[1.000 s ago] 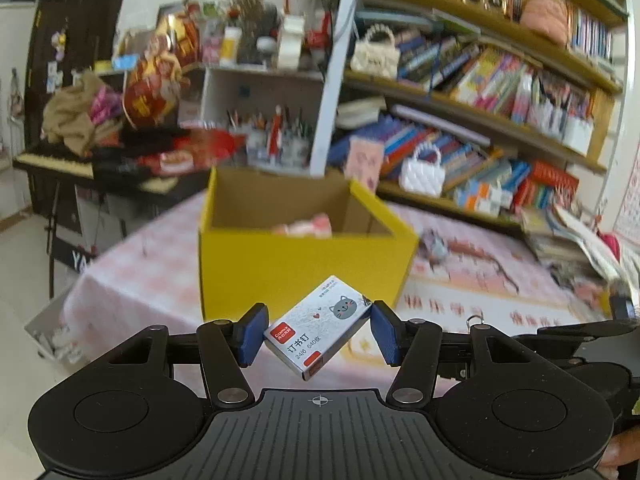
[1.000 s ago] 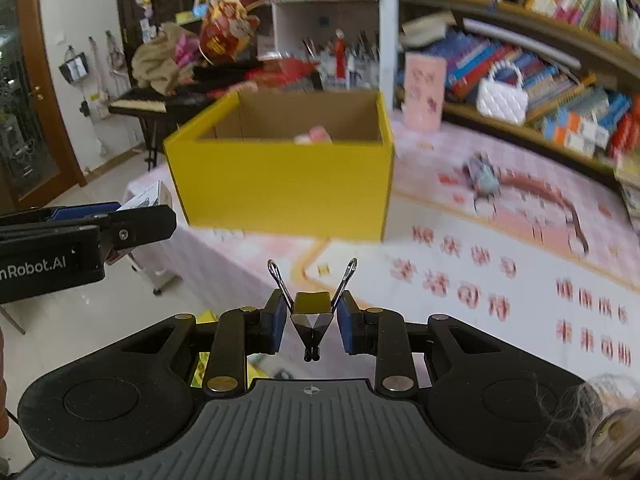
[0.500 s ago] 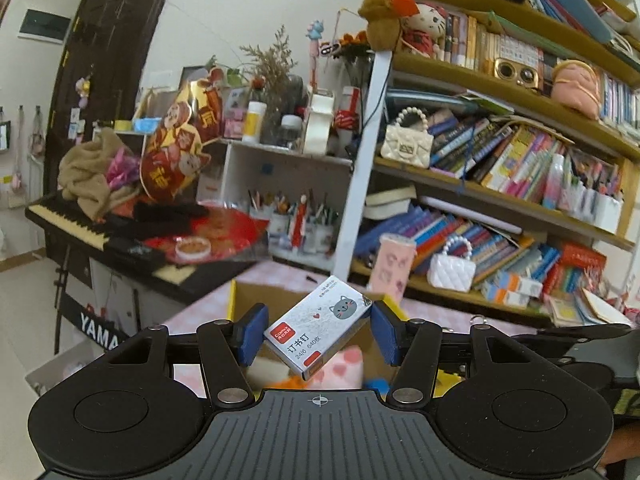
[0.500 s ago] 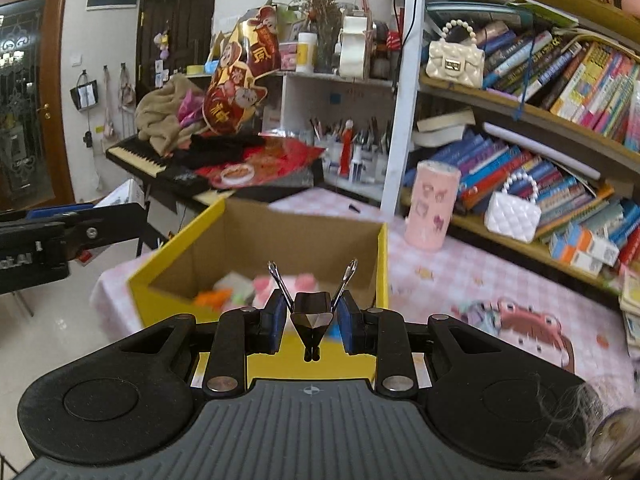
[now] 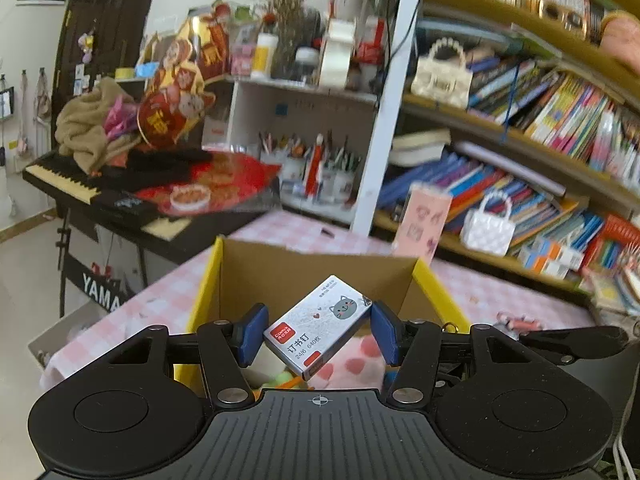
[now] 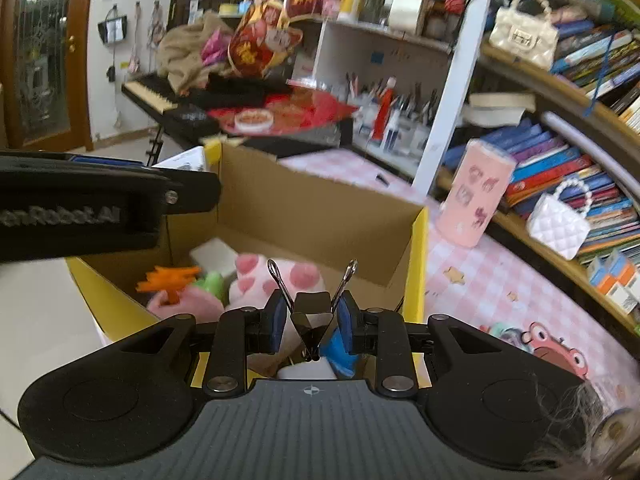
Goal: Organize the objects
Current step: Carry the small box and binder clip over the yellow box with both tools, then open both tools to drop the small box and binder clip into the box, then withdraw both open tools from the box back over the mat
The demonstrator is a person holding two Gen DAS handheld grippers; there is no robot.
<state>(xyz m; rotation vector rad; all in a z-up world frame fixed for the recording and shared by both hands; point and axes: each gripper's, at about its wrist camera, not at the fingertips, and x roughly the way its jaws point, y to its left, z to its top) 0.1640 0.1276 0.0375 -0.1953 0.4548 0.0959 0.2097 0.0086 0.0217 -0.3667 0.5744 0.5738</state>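
My left gripper (image 5: 318,330) is shut on a small white staple box (image 5: 318,328) with a grey cat face, held tilted above the open yellow cardboard box (image 5: 320,272). My right gripper (image 6: 312,322) is shut on a black binder clip (image 6: 312,320) with its wire handles up, also above the yellow box (image 6: 416,264). Inside the box lie a pink paw plush (image 6: 276,276), an orange toy (image 6: 170,278) and a white block (image 6: 212,258). The left gripper's body (image 6: 80,208) shows at the left of the right wrist view.
The box stands on a pink checked tablecloth (image 6: 500,280). A pink cup (image 6: 474,196) and white handbag (image 6: 558,220) stand to the right. Bookshelves (image 5: 540,128) fill the right side. A keyboard piano (image 5: 92,192) with clutter stands behind left.
Both grippers have moved forward from in front of the box's front wall to above its opening, and now tilt down so its contents show. Both still hold their objects.
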